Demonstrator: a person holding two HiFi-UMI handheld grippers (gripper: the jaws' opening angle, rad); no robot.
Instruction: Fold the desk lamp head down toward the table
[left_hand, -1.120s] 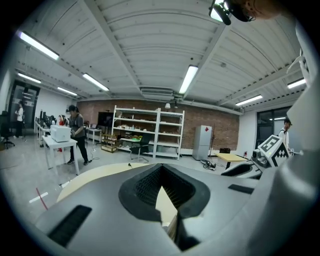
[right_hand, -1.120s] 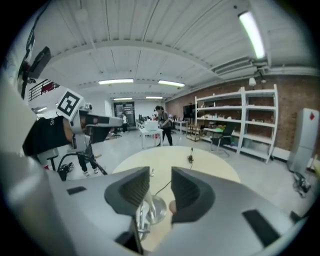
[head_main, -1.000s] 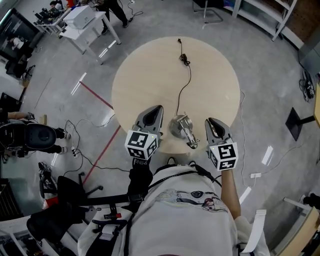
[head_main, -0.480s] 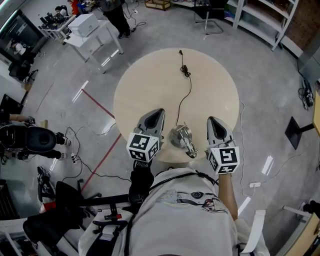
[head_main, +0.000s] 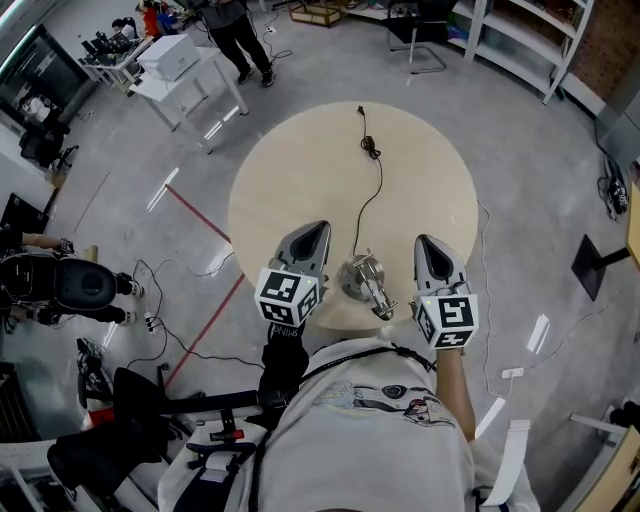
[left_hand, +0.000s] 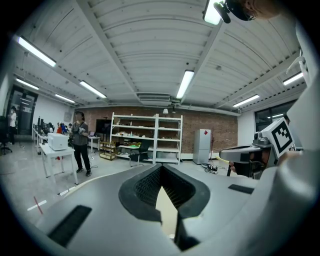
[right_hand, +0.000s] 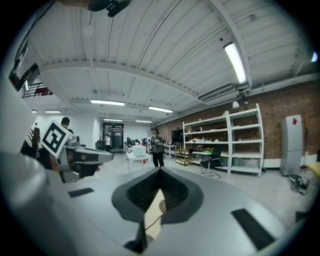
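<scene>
Your desk lamp (head_main: 363, 279) sits close to the near edge of the desk (head_main: 300, 180), right in front of you. Its cord (head_main: 372, 180) runs away from it to the far edge.

Your left gripper (head_main: 313, 235) is just to the left of the lamp. Your right gripper (head_main: 428, 247) is to the right of it. Both hang up in the air, and neither one touches the lamp. Both point nearly flat, out at the room and not down at the desk.

The left tongs are squeezed tight with nothing in them. The right tongs are squeezed tight too, and they are also empty.

So you are not pushing the lamp at this moment. It looks low and small from above, so I think the fold may be done. I cannot tell for sure how far it is folded.

If it is not all the way down, bring one gripper over the lamp and press gently. Use the other to keep the bottom from sliding off the near edge.
</scene>
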